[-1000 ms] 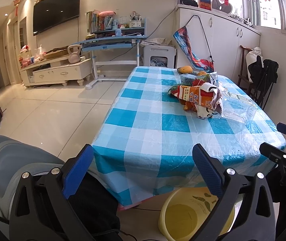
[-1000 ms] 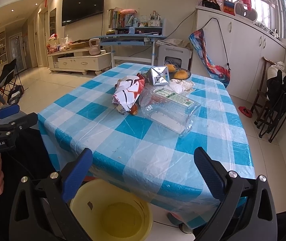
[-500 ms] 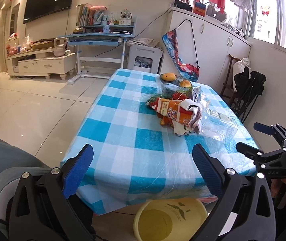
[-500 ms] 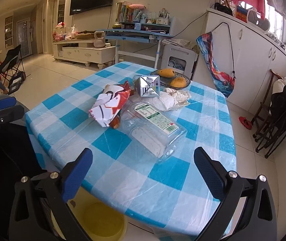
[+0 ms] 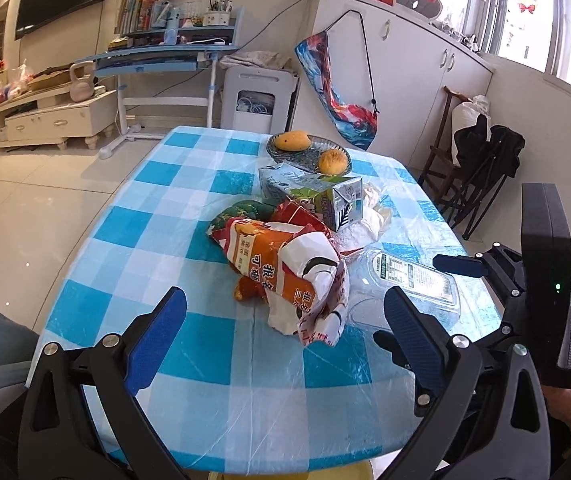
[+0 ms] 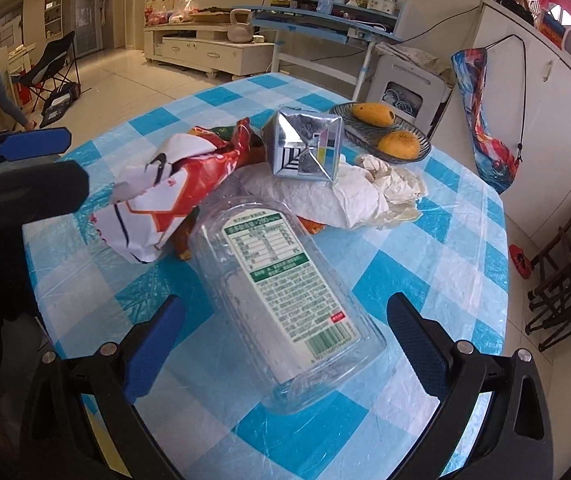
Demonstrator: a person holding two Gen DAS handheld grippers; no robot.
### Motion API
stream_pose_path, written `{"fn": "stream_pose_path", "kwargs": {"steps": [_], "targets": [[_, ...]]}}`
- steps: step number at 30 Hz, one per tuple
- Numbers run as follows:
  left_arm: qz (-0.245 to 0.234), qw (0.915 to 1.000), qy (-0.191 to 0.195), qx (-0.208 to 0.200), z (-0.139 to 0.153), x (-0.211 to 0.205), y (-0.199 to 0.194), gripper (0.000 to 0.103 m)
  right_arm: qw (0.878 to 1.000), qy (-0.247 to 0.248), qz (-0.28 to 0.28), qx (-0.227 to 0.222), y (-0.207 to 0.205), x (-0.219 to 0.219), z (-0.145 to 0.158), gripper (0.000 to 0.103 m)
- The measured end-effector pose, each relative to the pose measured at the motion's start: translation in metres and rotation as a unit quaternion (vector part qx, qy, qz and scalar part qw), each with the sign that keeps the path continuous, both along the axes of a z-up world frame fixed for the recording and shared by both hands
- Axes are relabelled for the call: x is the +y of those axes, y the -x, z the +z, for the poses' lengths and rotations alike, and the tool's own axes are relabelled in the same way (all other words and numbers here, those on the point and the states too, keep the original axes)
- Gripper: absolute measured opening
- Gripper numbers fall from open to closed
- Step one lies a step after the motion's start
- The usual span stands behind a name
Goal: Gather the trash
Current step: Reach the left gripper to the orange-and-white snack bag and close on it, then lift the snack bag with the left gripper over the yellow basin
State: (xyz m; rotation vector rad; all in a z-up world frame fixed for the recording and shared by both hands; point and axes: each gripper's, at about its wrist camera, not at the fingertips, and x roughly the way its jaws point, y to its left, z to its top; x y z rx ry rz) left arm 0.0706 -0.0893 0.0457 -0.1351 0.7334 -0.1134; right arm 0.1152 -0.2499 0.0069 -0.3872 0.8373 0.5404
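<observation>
A crumpled orange, red and white snack bag [image 5: 281, 268] [image 6: 165, 192] lies mid-table. Beside it is a clear plastic tray with a green label [image 6: 285, 280] [image 5: 413, 276]. Behind them are a silver drink carton [image 5: 333, 200] [image 6: 305, 148] and crumpled white paper [image 6: 365, 196]. My left gripper [image 5: 285, 296] is open, hovering just short of the snack bag. Over the near end of the clear tray, my right gripper [image 6: 285, 302] stands open, its jaws either side of the tray. Neither holds anything.
A blue-checked plastic cloth [image 5: 189, 184] covers the table. A plate with two mangoes [image 5: 309, 152] [image 6: 381, 132] sits at the far end. A yellow bin's rim [image 5: 325, 475] peeks from under the near edge. Folded chairs [image 5: 485, 168] stand to the right.
Both grippers have risen and come forward over the table toward the trash. The yellow bin has slid almost out of sight below. Both stay open.
</observation>
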Motion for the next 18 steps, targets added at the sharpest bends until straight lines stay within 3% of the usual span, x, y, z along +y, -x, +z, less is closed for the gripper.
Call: {"fn": "stream_pose_path", "kwargs": {"steps": [3,5,6,7,8,11,18], "targets": [[-0.001,0.9998,0.0,0.019,-0.009,-0.009,-0.018,0.09,0.999,-0.026,-0.005,0.022,-0.006,-0.005,-0.004,0.097],[-0.013,0.9991,0.011,0.039,-0.017,-0.01,-0.027,0.054,0.999,-0.04,0.001,0.031,-0.004,-0.005,-0.003,0.094],[-0.022,0.9986,0.017,0.046,-0.02,-0.009,-0.03,0.045,0.999,-0.041,0.007,0.031,-0.002,-0.003,-0.002,0.092],[-0.031,0.9981,0.025,0.047,-0.022,-0.008,-0.03,0.027,0.999,-0.038,0.012,0.031,-0.001,-0.001,-0.002,0.085],[-0.033,0.9982,0.023,0.045,-0.023,-0.007,-0.028,0.022,0.999,-0.035,0.016,0.034,0.001,0.001,-0.003,0.075],[-0.028,0.9989,0.022,0.03,-0.017,0.005,-0.021,0.012,0.997,-0.045,0.026,0.056,0.002,0.004,-0.006,0.06],[-0.017,0.9987,0.049,-0.004,0.005,0.051,0.011,0.01,0.995,-0.076,0.021,0.068,0.005,0.01,-0.005,0.055]]}}
